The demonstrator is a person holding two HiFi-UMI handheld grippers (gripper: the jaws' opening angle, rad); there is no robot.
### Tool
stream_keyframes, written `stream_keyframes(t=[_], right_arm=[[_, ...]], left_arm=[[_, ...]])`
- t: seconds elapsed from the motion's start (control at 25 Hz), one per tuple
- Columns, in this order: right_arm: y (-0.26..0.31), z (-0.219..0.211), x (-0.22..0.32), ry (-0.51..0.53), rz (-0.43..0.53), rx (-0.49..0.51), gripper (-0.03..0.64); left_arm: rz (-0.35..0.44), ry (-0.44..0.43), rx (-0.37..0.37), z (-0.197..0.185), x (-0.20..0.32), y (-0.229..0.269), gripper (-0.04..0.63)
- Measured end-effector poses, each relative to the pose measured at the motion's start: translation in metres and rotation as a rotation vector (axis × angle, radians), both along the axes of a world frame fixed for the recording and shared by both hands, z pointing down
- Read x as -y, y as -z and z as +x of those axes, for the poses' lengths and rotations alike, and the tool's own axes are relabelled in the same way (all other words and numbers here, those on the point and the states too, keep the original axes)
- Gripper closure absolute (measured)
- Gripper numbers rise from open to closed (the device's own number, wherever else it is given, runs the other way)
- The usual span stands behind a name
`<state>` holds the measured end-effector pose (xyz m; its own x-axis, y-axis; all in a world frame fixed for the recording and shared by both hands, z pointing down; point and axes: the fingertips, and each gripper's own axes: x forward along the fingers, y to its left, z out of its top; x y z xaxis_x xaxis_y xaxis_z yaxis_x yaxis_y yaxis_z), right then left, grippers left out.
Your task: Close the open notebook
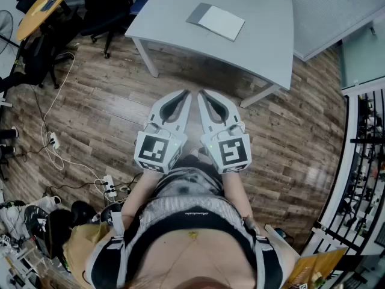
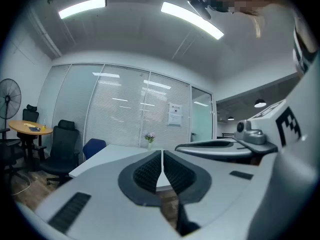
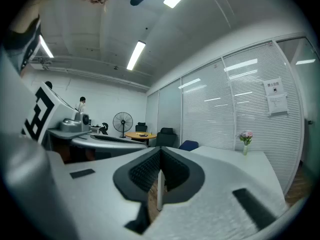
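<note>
Both grippers are held side by side at the centre of the head view, in front of the person's torso and above the wooden floor (image 1: 96, 95). Their tips point toward the top of the frame.

Left gripper (image 1: 183, 93): jaws closed. In the left gripper view the ribbed pads (image 2: 150, 171) meet along a single seam, and nothing is held between them. Its marker cube (image 1: 157, 151) sits at the rear, closest to the person.

Right gripper (image 1: 203, 93): jaws closed at the tips. In the right gripper view the pads (image 3: 145, 171) touch at the front. Behind the contact point a narrow slot shows only floor and a pale upright strip, so no object is gripped. Its marker cube (image 1: 232, 153) sits just beside the left one.

The notebook (image 1: 218, 21) lies flat on the light grey table (image 1: 264, 41) in the upper centre of the head view, well apart from both grippers. It shows a white face with a grey strip along its left edge. Whether that face is a cover or an open page cannot be determined at this distance.

Surroundings:
- A round yellow table (image 1: 45, 8) and dark office chairs (image 1: 102, 11) occupy the upper left of the head view.
- A power strip (image 1: 109, 186) and cables lie on the floor at lower left.
- A small vase of flowers (image 3: 245, 140) stands on the grey table at the right of the right gripper view.
</note>
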<state>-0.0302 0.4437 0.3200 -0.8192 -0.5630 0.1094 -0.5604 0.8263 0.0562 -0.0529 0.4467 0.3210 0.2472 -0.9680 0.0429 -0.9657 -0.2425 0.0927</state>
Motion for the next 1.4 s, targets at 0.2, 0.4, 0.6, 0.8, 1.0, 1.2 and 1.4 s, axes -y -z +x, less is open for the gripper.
stream_keyframes(t=[0.2, 0.4, 0.6, 0.8, 1.0, 1.2, 1.4], right_arm=[[0.002, 0.005, -0.003, -0.004, -0.004, 0.021, 0.615], [0.004, 0.011, -0.002, -0.012, 0.014, 0.047, 0.614], [0.003, 0.017, -0.005, -0.026, 0.003, 0.039, 0.607], [0.002, 0.021, -0.004, -0.013, 0.007, 0.045, 0.571], [-0.001, 0.032, -0.006, -0.007, 0.010, 0.055, 0.560], [-0.005, 0.043, -0.002, -0.003, 0.006, 0.057, 0.554], [-0.007, 0.048, 0.002, 0.001, -0.001, 0.058, 0.554]], left_arm=[[0.004, 0.007, -0.006, 0.003, -0.003, 0.000, 0.580], [0.013, -0.004, -0.019, 0.009, -0.005, 0.001, 0.578], [0.007, -0.006, -0.028, 0.012, -0.007, 0.001, 0.577], [0.004, -0.005, -0.040, 0.016, -0.007, 0.000, 0.557], [0.005, -0.008, -0.048, 0.026, -0.009, -0.003, 0.534], [-0.002, -0.008, -0.048, 0.037, -0.005, -0.007, 0.529], [-0.015, -0.009, -0.048, 0.044, 0.000, -0.009, 0.526]])
